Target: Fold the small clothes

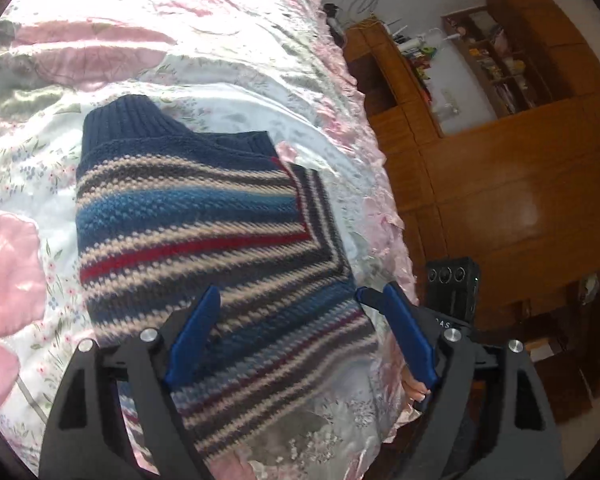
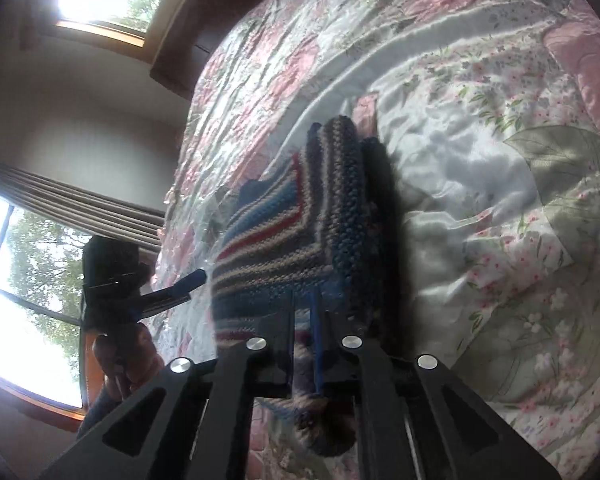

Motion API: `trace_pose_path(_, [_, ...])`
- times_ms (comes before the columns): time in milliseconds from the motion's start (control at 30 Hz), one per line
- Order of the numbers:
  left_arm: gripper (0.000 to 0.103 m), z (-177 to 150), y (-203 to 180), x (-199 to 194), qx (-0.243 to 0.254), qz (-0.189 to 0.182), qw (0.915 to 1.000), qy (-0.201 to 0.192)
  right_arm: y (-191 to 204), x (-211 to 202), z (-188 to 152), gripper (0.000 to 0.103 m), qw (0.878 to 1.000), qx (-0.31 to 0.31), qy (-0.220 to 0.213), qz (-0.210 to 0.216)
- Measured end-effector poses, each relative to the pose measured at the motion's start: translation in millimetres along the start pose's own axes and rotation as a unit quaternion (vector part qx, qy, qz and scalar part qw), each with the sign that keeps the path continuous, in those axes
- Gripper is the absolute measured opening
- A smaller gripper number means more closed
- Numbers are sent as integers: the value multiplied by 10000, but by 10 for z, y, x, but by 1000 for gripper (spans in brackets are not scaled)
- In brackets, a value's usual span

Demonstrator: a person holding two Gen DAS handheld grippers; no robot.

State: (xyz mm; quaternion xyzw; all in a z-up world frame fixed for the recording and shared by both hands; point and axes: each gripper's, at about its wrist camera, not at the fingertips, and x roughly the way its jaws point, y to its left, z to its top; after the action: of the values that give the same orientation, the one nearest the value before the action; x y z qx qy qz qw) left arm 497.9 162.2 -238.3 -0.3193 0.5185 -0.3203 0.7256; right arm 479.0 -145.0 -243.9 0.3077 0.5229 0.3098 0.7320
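**Striped sweater on bed, right gripper clamped on its hem**

Item under work: one small knitted striped sweater (image 1: pixel 204 216), navy ribbed collar, bands of blue, beige, grey and red. It lies on a floral bedspread (image 1: pixel 112 12) of pink, white and green satin, near the bed's edge that faces the wooden cabinets (image 1: pixel 500 184). One side is folded over, so the stripes meet at an angle along the fold. The collar points away from the left wrist camera.

Left gripper (image 1: pixel 288 300): jaws spread wide, holding nothing. Its blue fingers (image 1: pixel 196 336) sit over the lower part of the sweater; whether the left finger touches the knit cannot be told. The right finger is off the fabric, over the bedspread at the sweater's side.

Right gripper (image 2: pixel 304 320): jaws drawn close together with a bunch of the sweater (image 2: pixel 292 216) pinched between them; a fold of knit hangs out below the fingers toward the camera. The rest of the garment stretches from the grip across the bedspread (image 2: pixel 500 160).

In the right wrist view the left gripper (image 2: pixel 188 282) appears at the sweater's left edge, with a hand (image 2: pixel 128 356) on its handle. Windows (image 2: pixel 32 280) stand behind it.
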Motion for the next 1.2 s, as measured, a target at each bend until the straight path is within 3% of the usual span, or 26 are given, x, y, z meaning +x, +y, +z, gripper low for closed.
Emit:
trace_pose_path(67, [83,-64,-4,24,41,118,9999,8,55,50,-48,9,10000,-70,46,-3])
trace_pose_path(133, [83,-55,178,116,-219,349,9991,98,-129,205,-94,2,9993,165,204,-270])
trace_pose_path(200, [72,-65,414,169,-662,277,9974,73,-353,244,-142,0,9986,314,196,-366])
trace_pose_path(267, [66,-112,448,186,-648,341,9973,70,-450,189,-174,0,9983,443,135,-363])
trace_pose_path(333, [65,-148,386,140,-583,403,9975,73,-358,74,-197,0,9982,401,60,-440])
trace_pose_path(400, [74,-226,325,-38,-645,254,9976,-92,-207,-86,-250,6,9989,318,-75,-328])
trace_pose_path(500, [78,-483,218,-225,-470,-16,9988,-106,-9,-128,-355,8,9998,150,-86,-116])
trace_pose_path(667, [77,-856,592,-73,-880,304,9954,239,-418,70,-487,0,9967,636,77,-498])
trace_pose_path(767, [74,-904,733,-106,-1101,140,9935,239,-454,-116,-521,0,9963,742,-38,-420])
trace_pose_path(833, [80,-854,697,-250,-1017,-48,9947,140,-366,-309,-500,17,9971,640,-169,-384])
trace_pose_path(900, [89,-756,670,-431,-844,-96,9964,-43,-337,-442,-394,54,9972,683,-248,-178])
trace_pose_path(967, [90,-619,744,-547,-903,-62,9956,-223,-307,-423,-223,83,9975,641,-243,-142])
trace_pose_path(1067, [94,-409,915,-544,-1196,-131,9922,-311,-339,-174,52,89,9976,675,33,-116])
trace_pose_path(1200, [95,-204,1091,-341,-1346,-177,9907,-76,-366,279,272,91,9966,499,525,-384])
